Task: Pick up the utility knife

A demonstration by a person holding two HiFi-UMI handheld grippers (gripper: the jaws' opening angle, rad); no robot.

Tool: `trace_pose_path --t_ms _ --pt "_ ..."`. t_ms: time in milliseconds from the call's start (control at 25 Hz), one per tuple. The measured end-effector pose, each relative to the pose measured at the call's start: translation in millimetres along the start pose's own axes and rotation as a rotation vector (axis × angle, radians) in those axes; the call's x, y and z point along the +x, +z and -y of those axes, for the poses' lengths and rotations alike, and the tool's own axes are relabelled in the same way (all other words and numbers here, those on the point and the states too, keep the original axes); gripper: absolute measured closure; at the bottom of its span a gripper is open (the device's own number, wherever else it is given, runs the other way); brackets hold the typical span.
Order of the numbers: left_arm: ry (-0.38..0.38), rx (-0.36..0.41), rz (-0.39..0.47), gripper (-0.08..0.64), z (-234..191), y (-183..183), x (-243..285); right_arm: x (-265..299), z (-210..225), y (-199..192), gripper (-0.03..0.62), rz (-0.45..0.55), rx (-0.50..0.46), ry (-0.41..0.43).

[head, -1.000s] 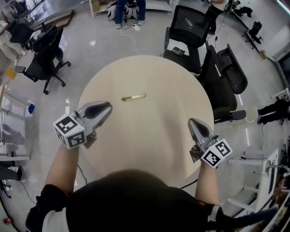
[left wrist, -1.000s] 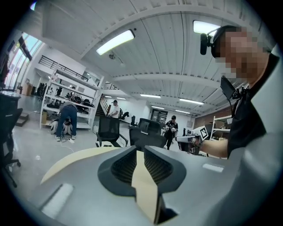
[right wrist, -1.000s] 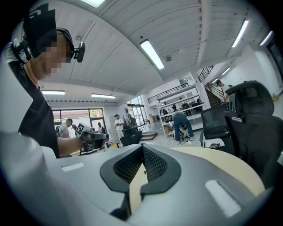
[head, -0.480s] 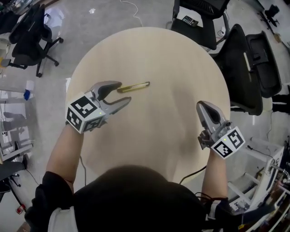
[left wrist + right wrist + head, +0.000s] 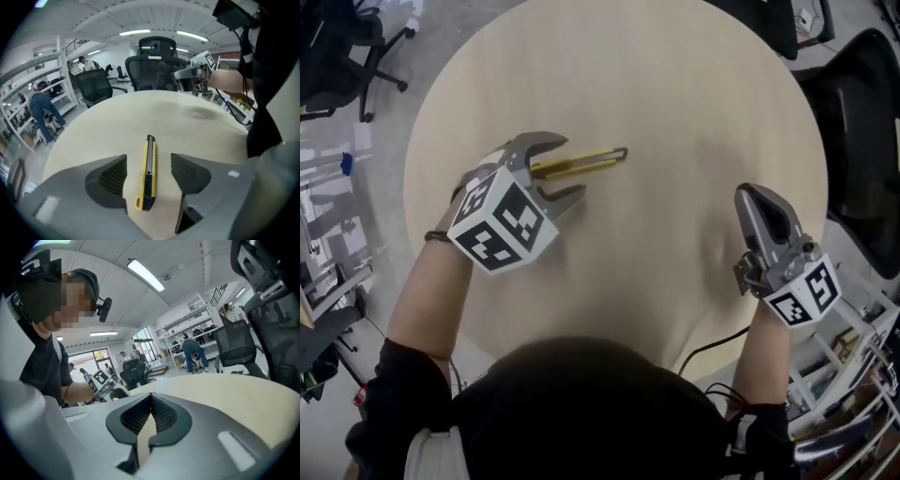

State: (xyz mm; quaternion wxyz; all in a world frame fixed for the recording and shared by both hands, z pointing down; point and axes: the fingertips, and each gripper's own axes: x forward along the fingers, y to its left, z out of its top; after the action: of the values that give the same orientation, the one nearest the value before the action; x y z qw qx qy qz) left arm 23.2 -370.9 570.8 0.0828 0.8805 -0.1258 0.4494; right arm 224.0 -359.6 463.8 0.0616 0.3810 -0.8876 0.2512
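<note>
left grey hand-held gripper (image 5: 570,169) at 9 o'clock, tipped down, jaws opening astride the yellow utility knife (image 5: 602,158); right hand-held gripper (image 5: 753,199) at 3 o'clock, jaws together.

Head view steeply down over round table (image 5: 675,94), both gripper views close, low across it, facing each other.

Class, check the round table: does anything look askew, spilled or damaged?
Nothing stands out. The utility knife lies flat on the table between the left gripper's opening jaws, untouched; the right gripper is shut and empty.
</note>
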Motion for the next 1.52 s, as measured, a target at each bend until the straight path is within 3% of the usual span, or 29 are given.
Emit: trace_pose_path --t_ms 160,480,760,880,920,1240,1520 --pt "-0.005 0.064 -0.075 0.276 0.0 -10.1 24.8 13.1 11.9 -17.5 0.577 -0.003 0.028 0.017" --pt "-0.058 0.052 -0.130 0.278 1.9 -24.6 53.8 19.0 25.7 -31.2 0.577 0.017 0.050 0.022" --pt "-0.067 0.022 -0.106 0.296 -0.5 -23.8 54.0 21.5 24.6 -40.3 0.577 -0.011 0.034 0.023" --pt "-0.079 0.030 -0.107 0.430 3.3 -21.4 53.6 20.6 25.6 -40.2 0.577 -0.007 0.040 0.020" --pt "-0.081 0.040 -0.109 0.440 5.4 -21.2 54.2 20.2 26.3 -40.6 0.577 -0.006 0.040 0.019" --pt "-0.055 0.038 -0.109 0.445 7.0 -21.6 55.2 15.7 22.4 -38.3 0.577 -0.001 0.037 0.017" --pt "-0.008 0.020 -0.033 0.445 4.4 1.5 39.6 -2.4 17.3 -32.1 0.577 0.009 0.034 -0.006"
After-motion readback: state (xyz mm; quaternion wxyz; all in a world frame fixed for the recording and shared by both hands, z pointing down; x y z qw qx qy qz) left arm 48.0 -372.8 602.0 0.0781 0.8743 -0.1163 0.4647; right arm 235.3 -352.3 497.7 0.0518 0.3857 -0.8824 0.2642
